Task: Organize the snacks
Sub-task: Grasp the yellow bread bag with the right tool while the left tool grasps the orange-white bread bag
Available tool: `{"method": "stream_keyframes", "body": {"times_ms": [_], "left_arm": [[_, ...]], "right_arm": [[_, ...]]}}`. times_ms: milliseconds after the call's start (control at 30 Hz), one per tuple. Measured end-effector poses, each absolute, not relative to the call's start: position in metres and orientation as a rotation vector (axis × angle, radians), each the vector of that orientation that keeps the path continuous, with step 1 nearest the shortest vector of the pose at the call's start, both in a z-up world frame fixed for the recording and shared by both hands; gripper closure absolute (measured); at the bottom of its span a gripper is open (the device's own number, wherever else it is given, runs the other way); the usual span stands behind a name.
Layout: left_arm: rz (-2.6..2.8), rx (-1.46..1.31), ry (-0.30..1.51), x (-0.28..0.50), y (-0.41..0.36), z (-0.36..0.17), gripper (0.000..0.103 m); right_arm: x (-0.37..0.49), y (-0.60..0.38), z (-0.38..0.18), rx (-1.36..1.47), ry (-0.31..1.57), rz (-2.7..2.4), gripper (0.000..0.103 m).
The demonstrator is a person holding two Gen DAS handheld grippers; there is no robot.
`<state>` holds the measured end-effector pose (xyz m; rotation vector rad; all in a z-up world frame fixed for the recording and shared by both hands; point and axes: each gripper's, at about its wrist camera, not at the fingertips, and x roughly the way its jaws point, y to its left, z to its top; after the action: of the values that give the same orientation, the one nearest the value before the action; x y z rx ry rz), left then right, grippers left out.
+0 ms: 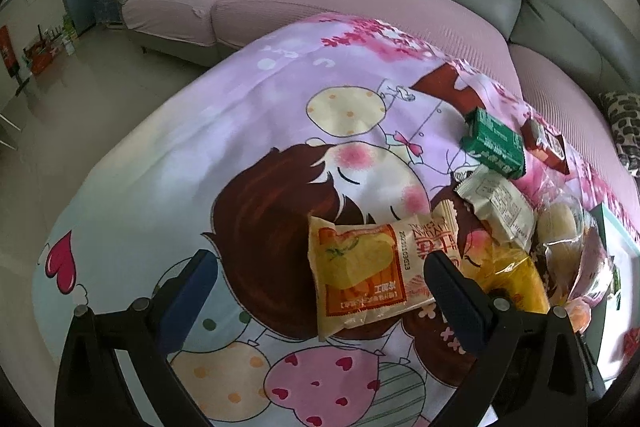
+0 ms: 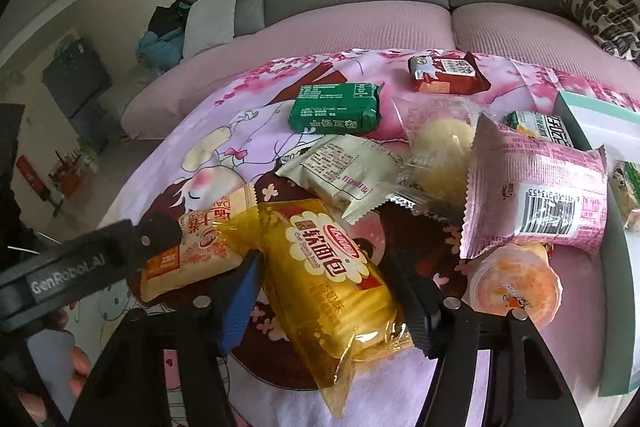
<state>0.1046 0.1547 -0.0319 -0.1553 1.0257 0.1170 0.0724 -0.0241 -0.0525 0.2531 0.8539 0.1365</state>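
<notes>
Snacks lie scattered on a cartoon-print cloth [image 1: 168, 163] over the counter. Left wrist view: the left gripper [image 1: 320, 279] is spread wide around an orange-and-cream packet [image 1: 372, 271]. Right wrist view: the right gripper [image 2: 324, 291], fingers apart, straddles a yellow bread packet [image 2: 332, 267], with a pink packet [image 2: 536, 195] at far right.

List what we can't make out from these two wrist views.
- Right wrist view: whether the right claw actually grips the yellow bread pack; contact is hidden by the pack.
- Right wrist view: the teal box is cut off by the right edge; its contents are unseen.
- Left wrist view: the red packet is partly behind the green packet; its print is too small.
- Left wrist view: the left claw straddles the orange bread pack, with its far end hidden.
</notes>
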Motion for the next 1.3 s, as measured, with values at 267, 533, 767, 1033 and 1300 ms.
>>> {"method": "stream_keyframes", "body": {"times_ms": [267,533,767,1033,1300], "left_arm": [[0.093,-0.139,1.026,0.111,0.144,-0.036,0.0],[0.082,-0.149,1.03,0.118,0.136,-0.04,0.0],[0.066,-0.122,1.048,0.126,0.115,-0.048,0.0],[0.111,-0.13,1.052,0.129,0.113,-0.054,0.0],[0.119,-0.17,1.041,0.127,0.117,-0.051,0.01]], "right_arm": [[0.069,-0.033,-0.047,0.249,0.843,0.096,0.044],[0.069,-0.047,-0.047,0.266,0.855,0.051,0.044],[0.069,-0.045,-0.049,0.247,0.861,0.051,0.044],[0.069,-0.045,-0.05,0.25,0.863,0.053,0.044],[0.069,-0.046,-0.05,0.253,0.863,0.059,0.044]]}}
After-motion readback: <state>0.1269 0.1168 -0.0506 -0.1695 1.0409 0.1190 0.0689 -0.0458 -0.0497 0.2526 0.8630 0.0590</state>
